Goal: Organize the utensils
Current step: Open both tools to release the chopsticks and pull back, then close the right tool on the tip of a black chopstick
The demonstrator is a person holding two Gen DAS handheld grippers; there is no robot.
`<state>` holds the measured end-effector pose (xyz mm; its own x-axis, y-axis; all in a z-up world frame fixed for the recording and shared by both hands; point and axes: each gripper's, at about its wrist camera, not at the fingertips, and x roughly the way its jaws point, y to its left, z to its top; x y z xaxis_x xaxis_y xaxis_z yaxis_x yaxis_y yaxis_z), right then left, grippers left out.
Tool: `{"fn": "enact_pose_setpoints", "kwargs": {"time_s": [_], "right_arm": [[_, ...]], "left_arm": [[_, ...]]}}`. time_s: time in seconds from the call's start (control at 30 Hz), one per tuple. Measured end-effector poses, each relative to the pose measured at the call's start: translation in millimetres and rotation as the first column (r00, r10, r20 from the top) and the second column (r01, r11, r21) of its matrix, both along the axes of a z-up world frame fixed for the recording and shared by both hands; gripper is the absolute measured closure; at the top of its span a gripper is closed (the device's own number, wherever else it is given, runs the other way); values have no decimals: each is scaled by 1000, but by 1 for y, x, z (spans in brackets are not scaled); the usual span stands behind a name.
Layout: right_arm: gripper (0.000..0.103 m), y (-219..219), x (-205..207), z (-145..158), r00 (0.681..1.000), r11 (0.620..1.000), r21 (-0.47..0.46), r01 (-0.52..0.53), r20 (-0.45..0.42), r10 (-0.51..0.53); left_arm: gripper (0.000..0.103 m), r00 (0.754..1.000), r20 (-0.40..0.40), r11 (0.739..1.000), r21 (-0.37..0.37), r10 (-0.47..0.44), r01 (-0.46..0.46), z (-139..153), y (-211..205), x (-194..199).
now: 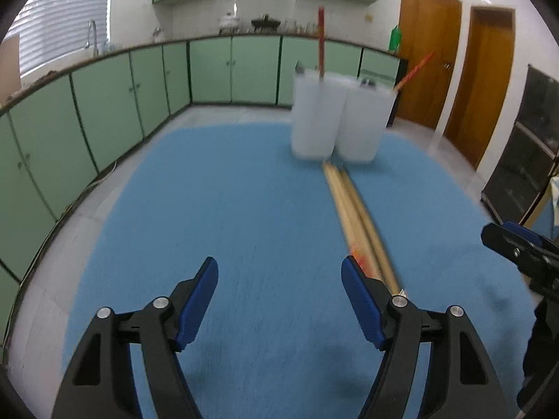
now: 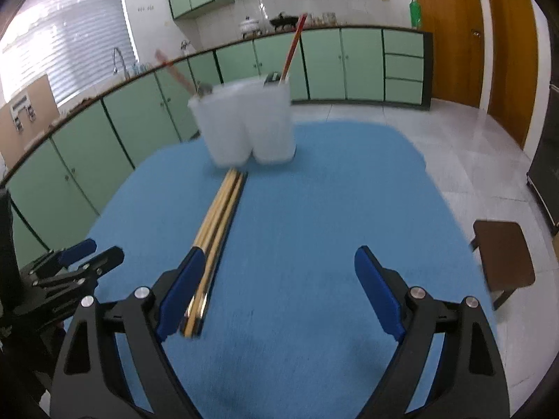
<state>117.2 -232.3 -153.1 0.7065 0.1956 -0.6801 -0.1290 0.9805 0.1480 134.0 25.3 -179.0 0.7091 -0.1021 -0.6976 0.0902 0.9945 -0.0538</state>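
So both grippers were hanging over the blue table [image 1: 244,192] with nothing in them, which to me read as the approach step for the next pickup, not a carry. The left gripper [image 1: 279,293] had its jaws well apart with only tabletop between the blue pads, and the right gripper [image 2: 276,289] was the same story, spread wide and empty. The task's thing was a bundle of wooden chopsticks [image 2: 218,220] lying flat down the middle of the table, far tips just in front of the two white utensil holders [image 2: 244,125] that stood touching each other near the far edge. Their near ends sat right beside the inner finger of each gripper, outside the gap in both wrist views; whether a pad actually brushed them I couldn't tell, everything was motion-blurred. The holders already had a red-handled utensil [image 1: 320,42] sticking up out of one and another red stick leaning out of the other. My guess was the next move needed one gripper to shift sideways until the bundle sat between its pads, drop to the tabletop, pinch near the thick end, then tip the sticks upright into a holder. Thin round sticks on cloth could easily roll or split apart.
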Motion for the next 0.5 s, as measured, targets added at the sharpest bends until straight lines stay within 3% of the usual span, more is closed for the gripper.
{"fn": "enact_pose_setpoints", "kwargs": {"time_s": [0.27, 0.5], "right_arm": [[21, 29, -19, -29, 998, 998, -58, -40, -54, 36], [35, 54, -23, -41, 988, 991, -84, -104, -123, 93]], "left_arm": [[31, 998, -68, 1000, 26, 2, -1, -30, 6, -8], [29, 995, -95, 1000, 28, 9, -6, -36, 5, -12]]}}
